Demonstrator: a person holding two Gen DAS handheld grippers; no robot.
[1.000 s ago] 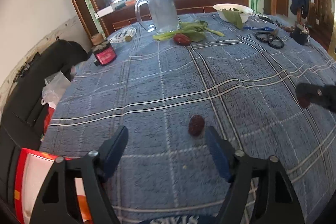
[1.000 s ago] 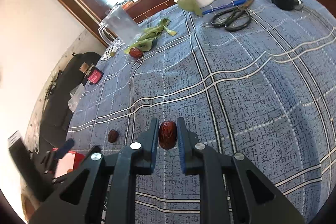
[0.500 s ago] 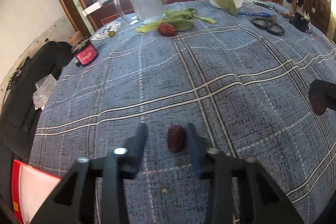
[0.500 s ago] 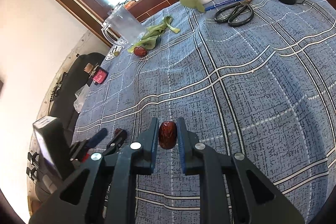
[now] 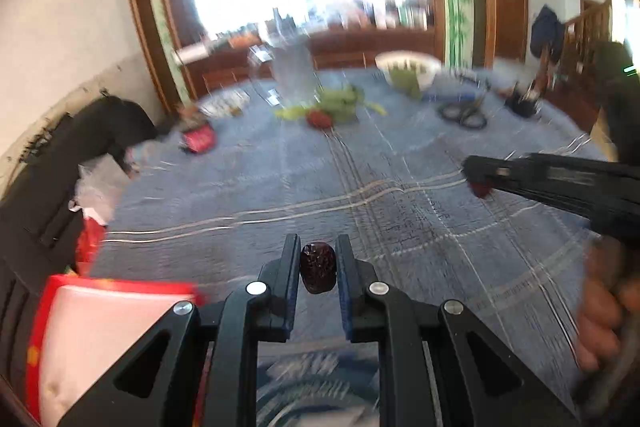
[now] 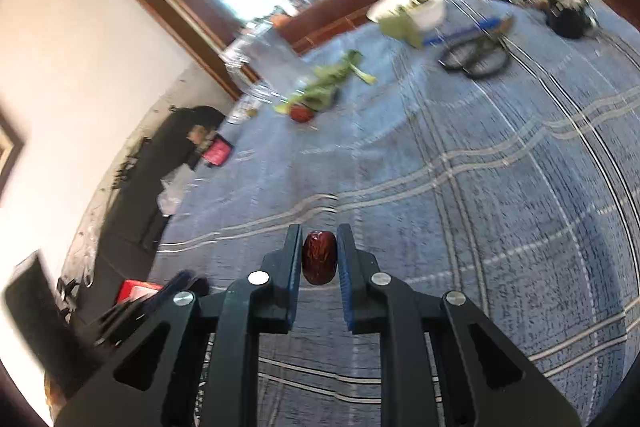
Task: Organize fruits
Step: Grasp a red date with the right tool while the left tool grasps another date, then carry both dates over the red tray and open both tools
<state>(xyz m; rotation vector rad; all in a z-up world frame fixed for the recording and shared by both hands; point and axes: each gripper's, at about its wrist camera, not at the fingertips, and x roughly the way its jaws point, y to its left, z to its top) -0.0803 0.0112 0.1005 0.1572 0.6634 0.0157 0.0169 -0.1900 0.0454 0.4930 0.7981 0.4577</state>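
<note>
Two small wrinkled dark-red dried fruits are off the round table with the blue plaid cloth (image 5: pixel 400 163), each pinched in its own claw. The left black two-finger gripper (image 5: pixel 317 263) has its jaws pressed on the sides of the darker, almost maroon dried fruit (image 5: pixel 317 267), which sits squarely between the blue-lined fingertips (image 5: pixel 294 259), its top about level with their ends, well above the cloth near the table's near edge. The right black two-finger gripper (image 6: pixel 319 259) is clamped the same way on the glossier reddish-brown dried fruit (image 6: pixel 319 262), held upright between its pads over the near part of the table; from the left wrist view that gripper reaches in from the right side of the table with a red lump at its tip, and a hand (image 5: pixel 600 311) grips its handle. A third red fruit (image 5: pixel 319 118) lies on the cloth toward the far side of the table, touching a heap of green leafy stalks (image 5: pixel 340 101), just in front of a clear glass pitcher (image 5: pixel 294 71). A white bowl with greens (image 5: pixel 406 71) stands at the far edge of the table, and black-handled scissors (image 6: pixel 474 57) lie near it on the cloth. A small red tin (image 6: pixel 217 152) rests by the table's left rim. Much of the scene is blurred.
</note>
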